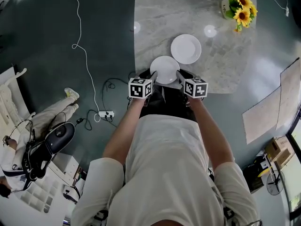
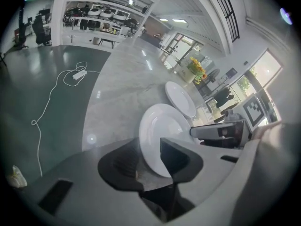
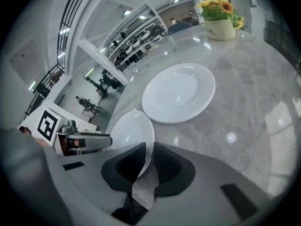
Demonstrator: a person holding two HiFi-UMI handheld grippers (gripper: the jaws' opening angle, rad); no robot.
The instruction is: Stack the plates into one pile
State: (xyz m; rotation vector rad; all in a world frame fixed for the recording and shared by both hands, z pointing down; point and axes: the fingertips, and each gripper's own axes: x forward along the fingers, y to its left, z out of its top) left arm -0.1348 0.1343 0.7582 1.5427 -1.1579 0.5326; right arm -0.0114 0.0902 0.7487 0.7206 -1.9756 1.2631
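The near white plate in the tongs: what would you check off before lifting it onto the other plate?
1. Right tongs closed on the rim of the near white round plate: ok.
2. Left tongs gripping too: cannot tell. The rim sits between its jaws, but contact on both sides is unclear.
3. Far white round plate bare to receive it: ok.
4. Nothing lying on the grey marble tabletop between the two plates: ok.
5. Pot of yellow sunflowers out of the way: ok, it stands at the table's far end.
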